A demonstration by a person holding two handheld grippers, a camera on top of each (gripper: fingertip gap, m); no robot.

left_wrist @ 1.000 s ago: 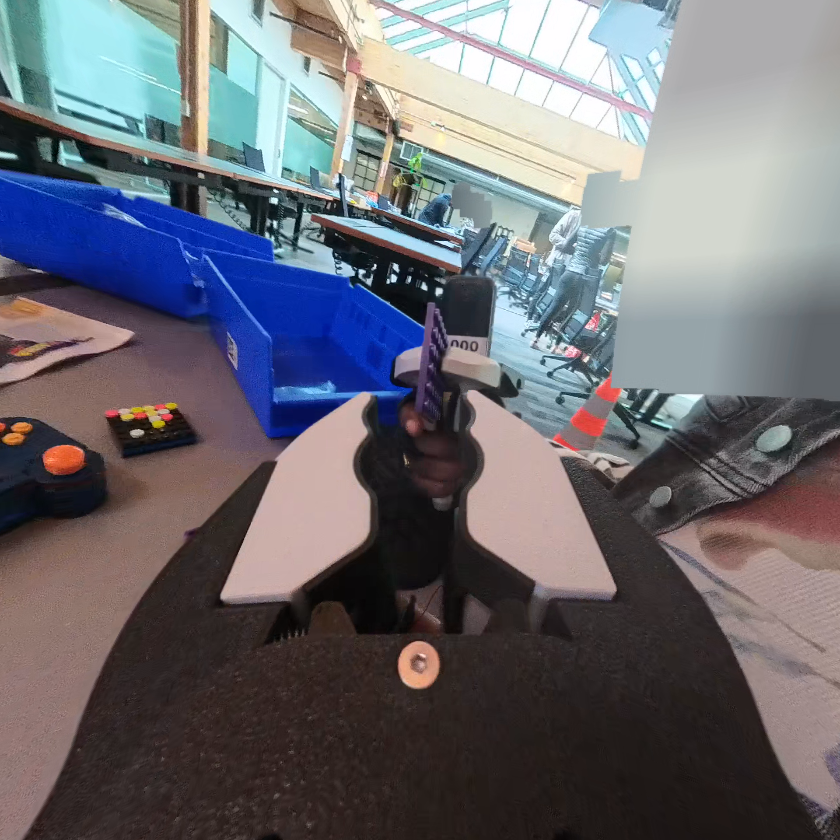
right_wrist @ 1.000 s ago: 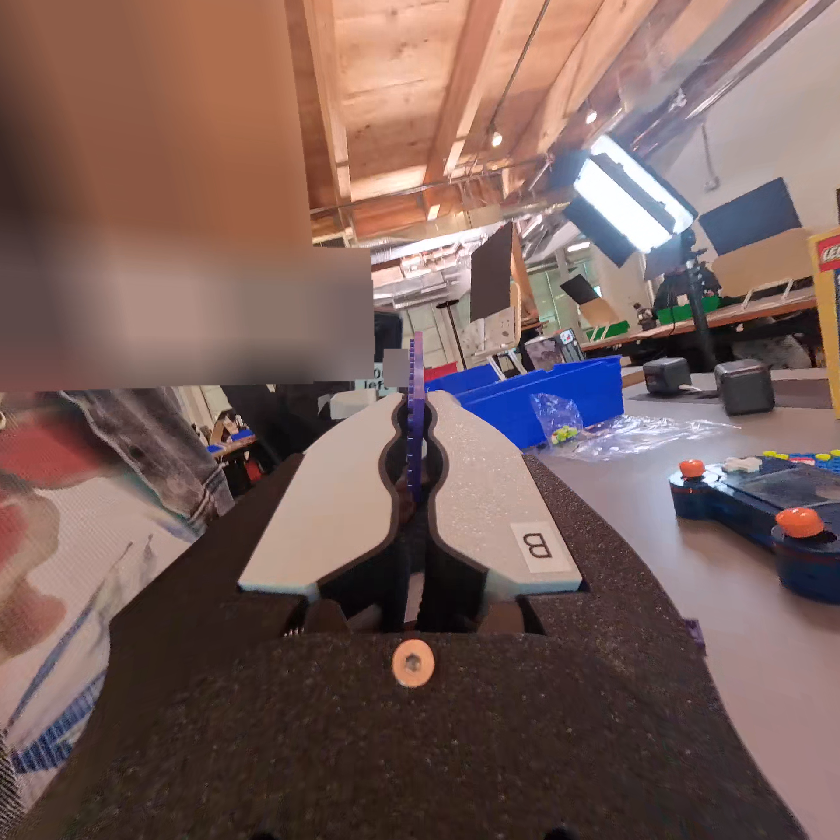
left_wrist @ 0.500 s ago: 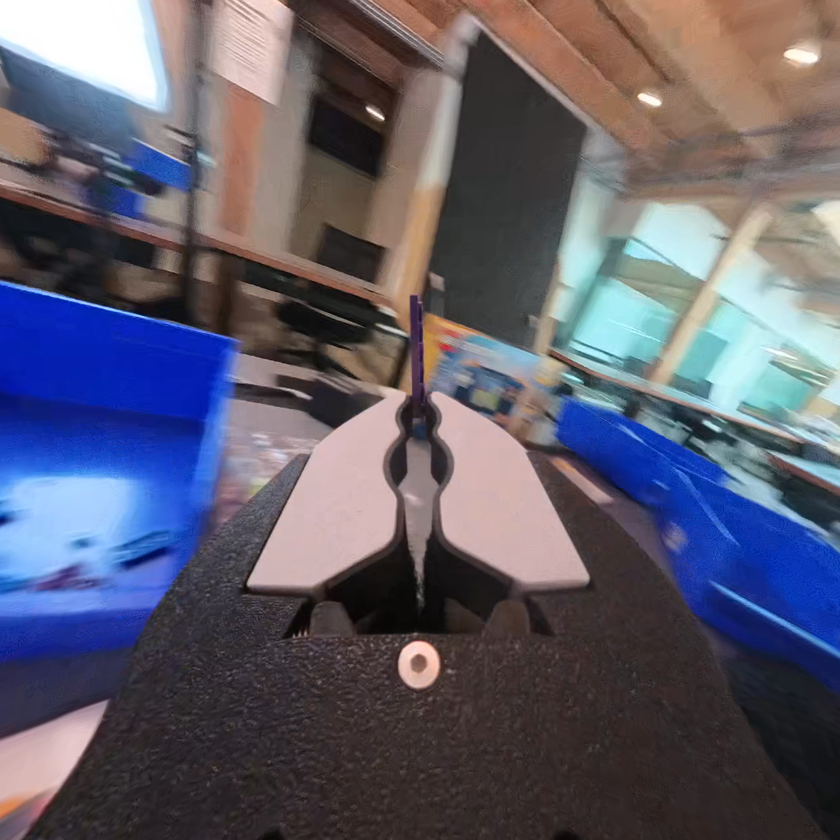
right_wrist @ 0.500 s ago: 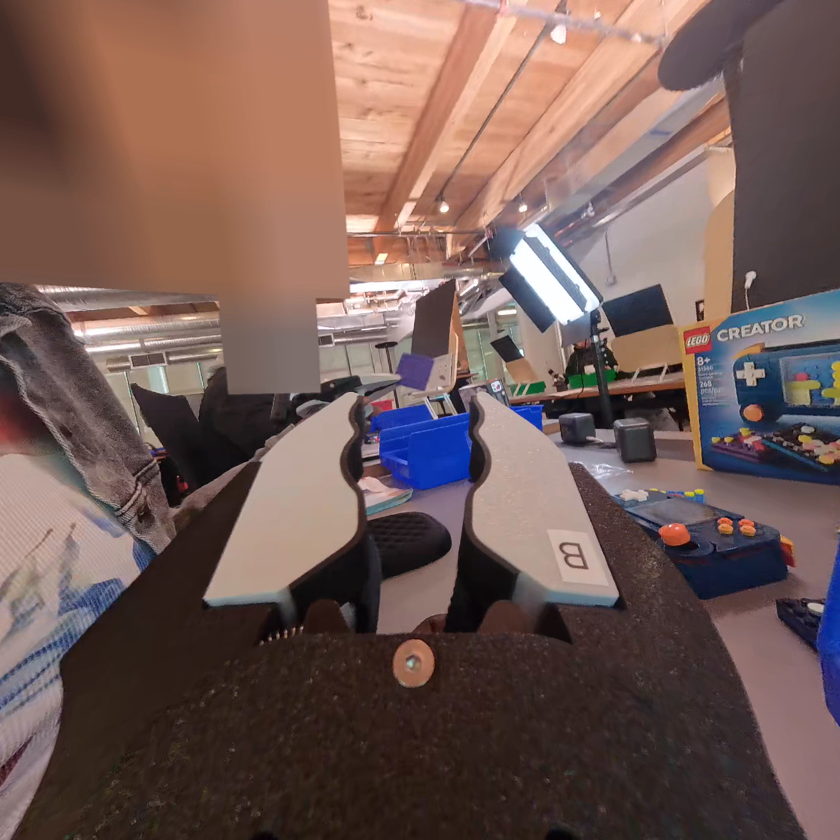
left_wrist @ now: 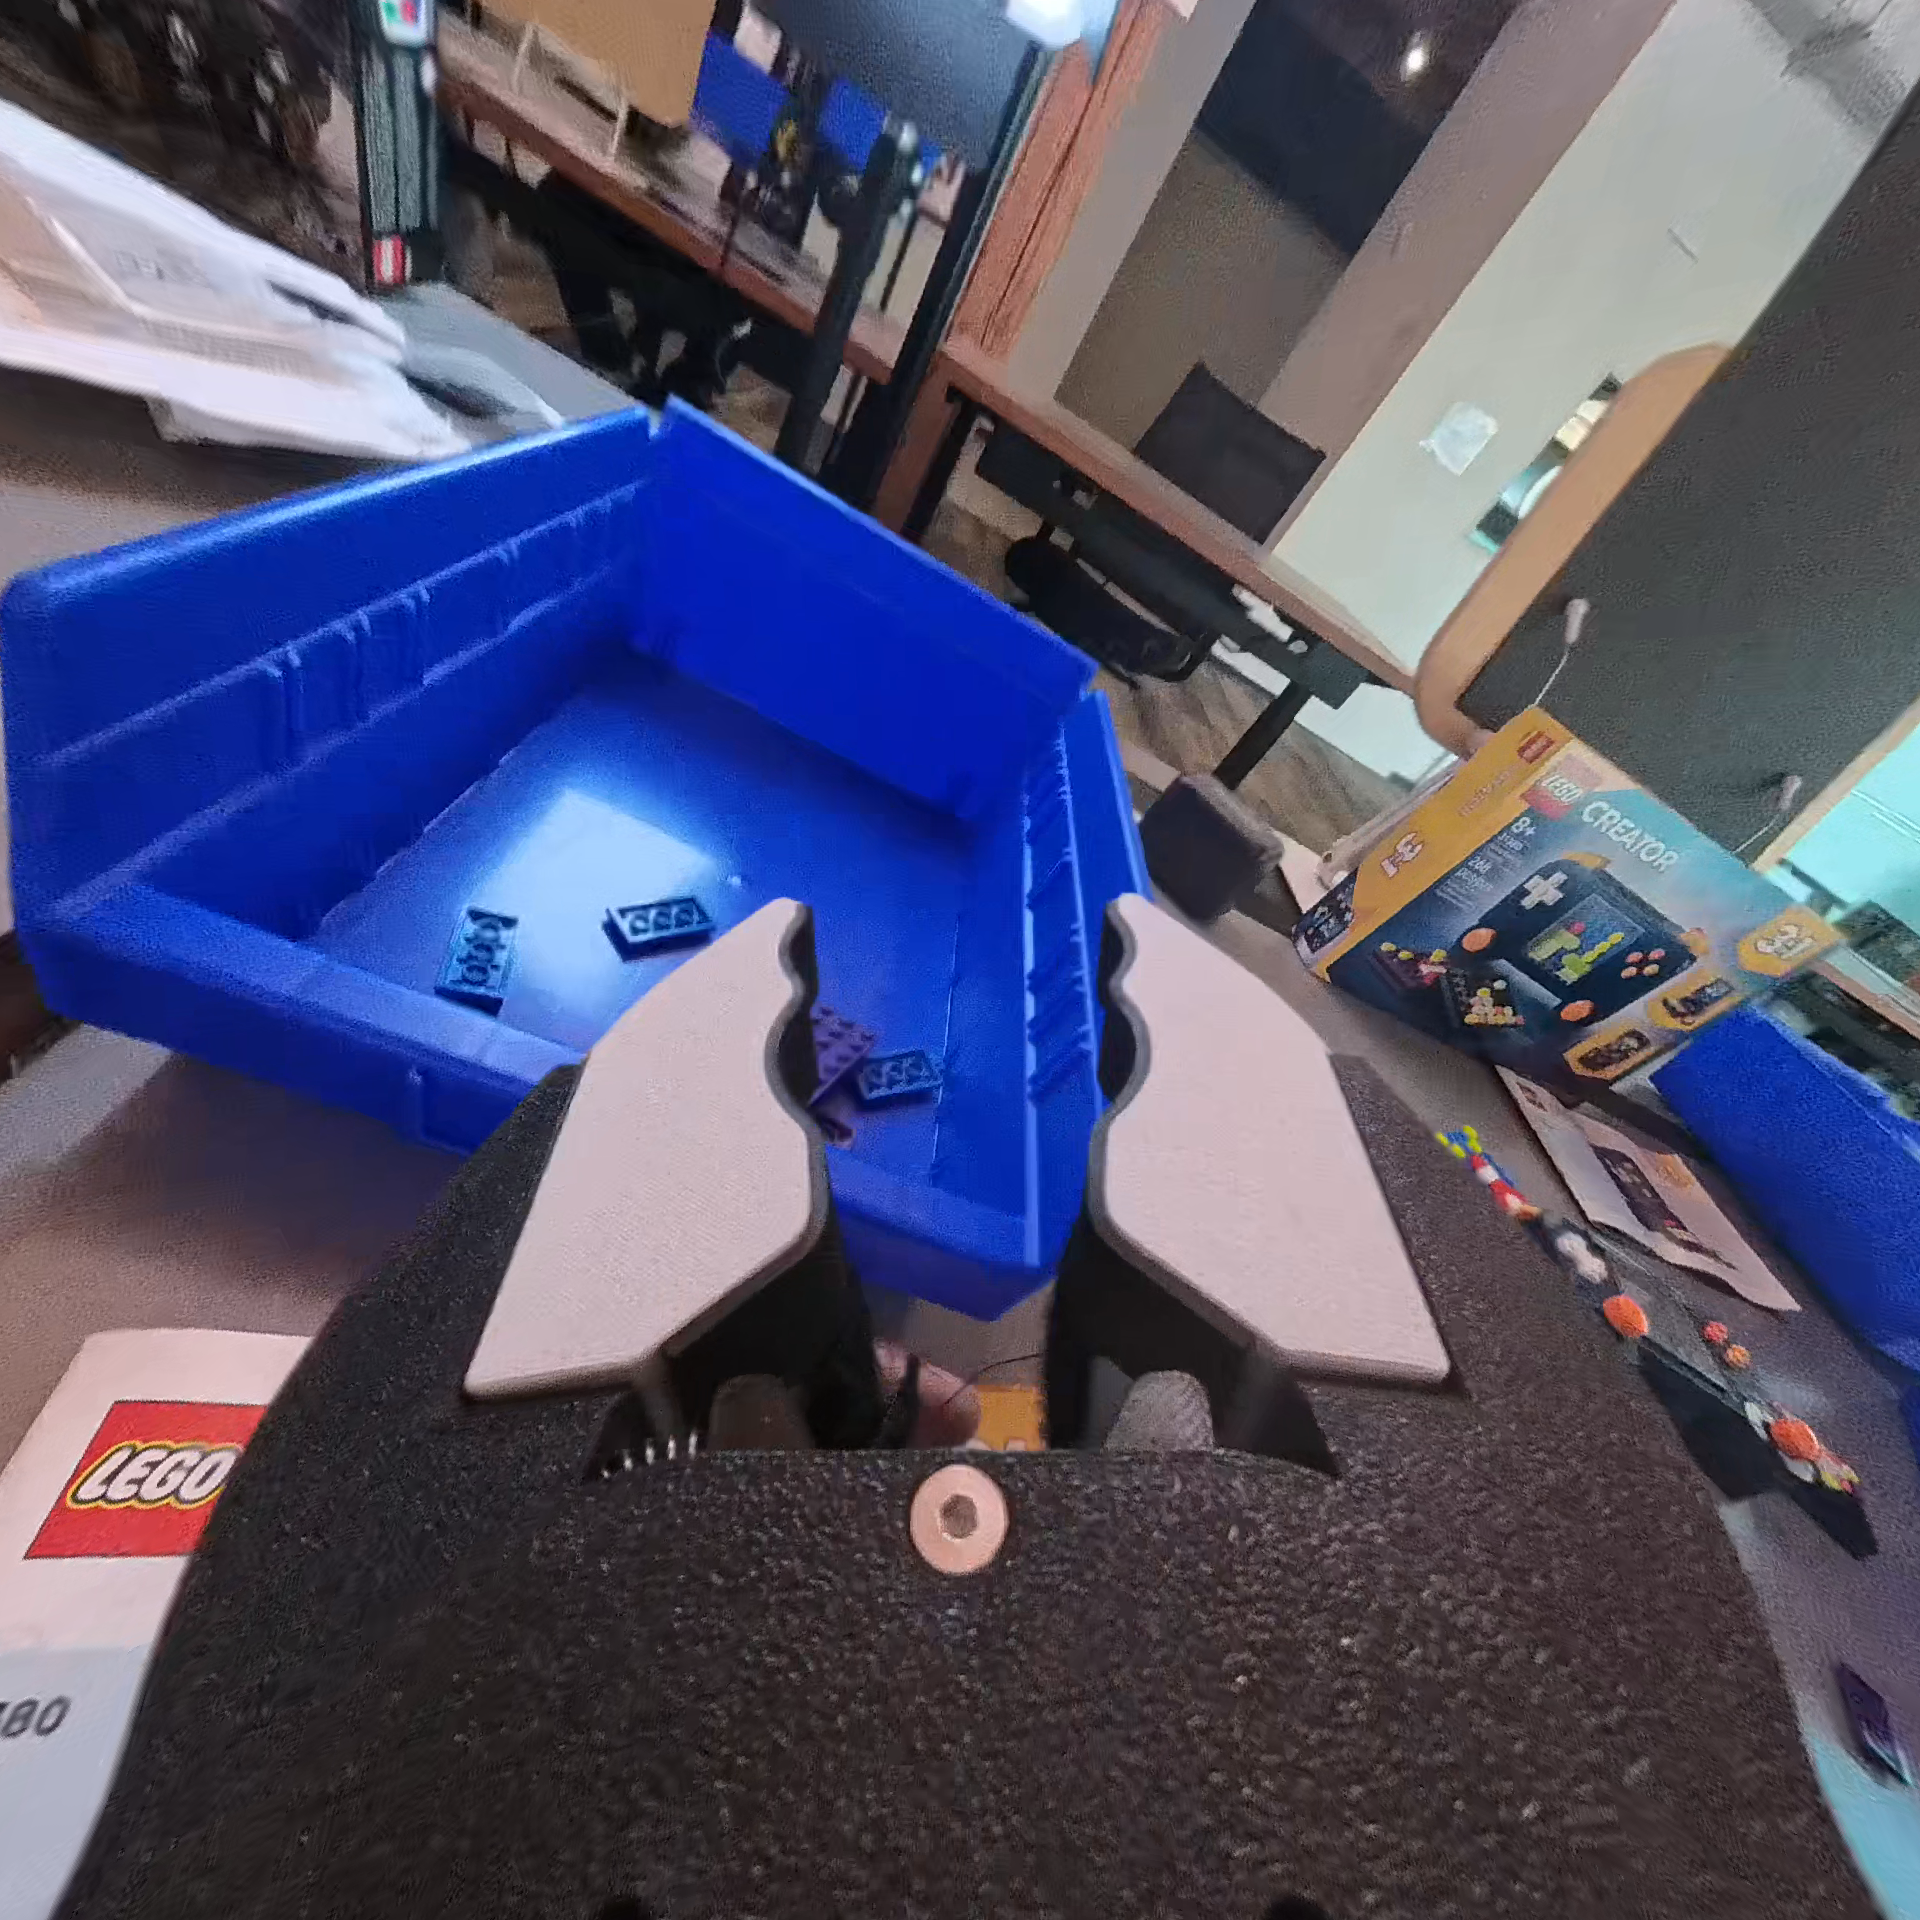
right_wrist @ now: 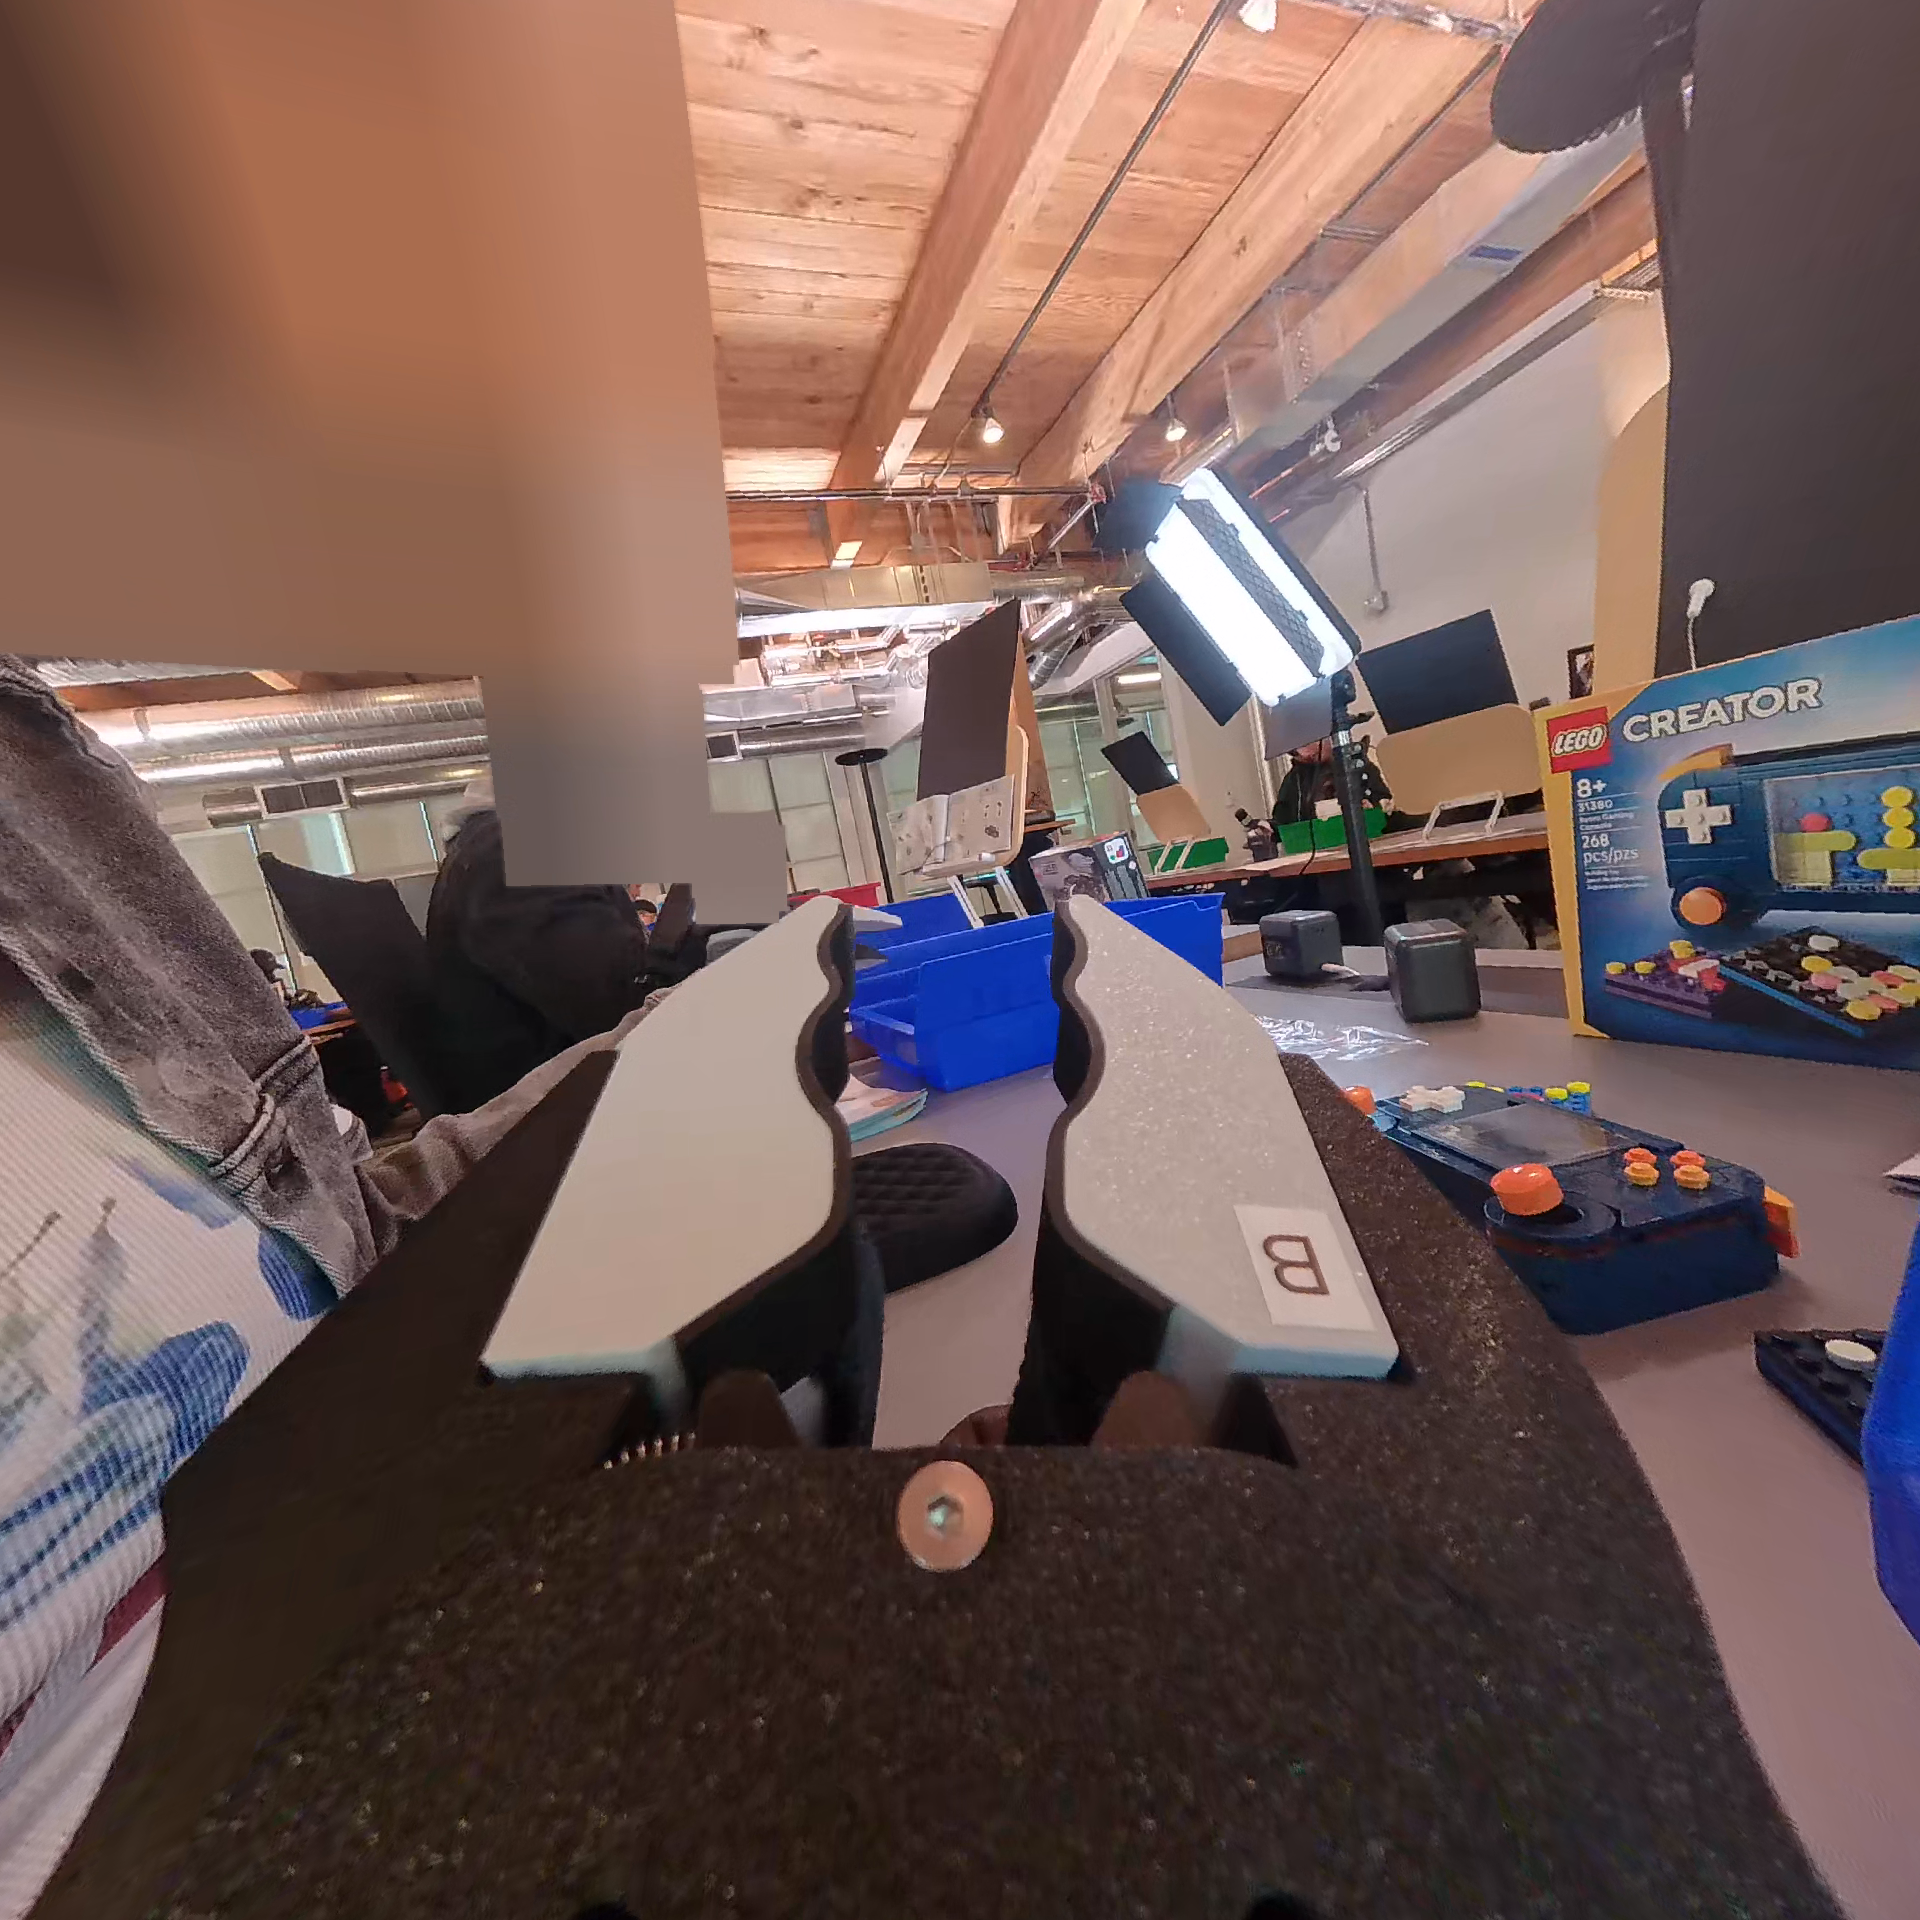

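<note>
Two grippers show, each with its jaws spread wide and holding nothing. The left gripper point(left_wrist: 951, 935) hangs over the near right corner of a blue bin point(left_wrist: 312, 582) on the grey counter point(left_wrist: 156, 1195). A purple plate point(left_wrist: 836, 1044) lies on the bin floor between the jaws, touching a dark blue plate point(left_wrist: 899, 1073) (two more blue plates point(left_wrist: 660, 923) lie farther left). A toy box point(left_wrist: 1538, 914) stands far right. The right gripper point(right_wrist: 951, 914) is raised above the counter, beside a person's denim sleeve point(right_wrist: 135, 997); a brick-built blue game console point(right_wrist: 1590, 1195) sits to its right, near another blue bin point(right_wrist: 987, 1008).
</note>
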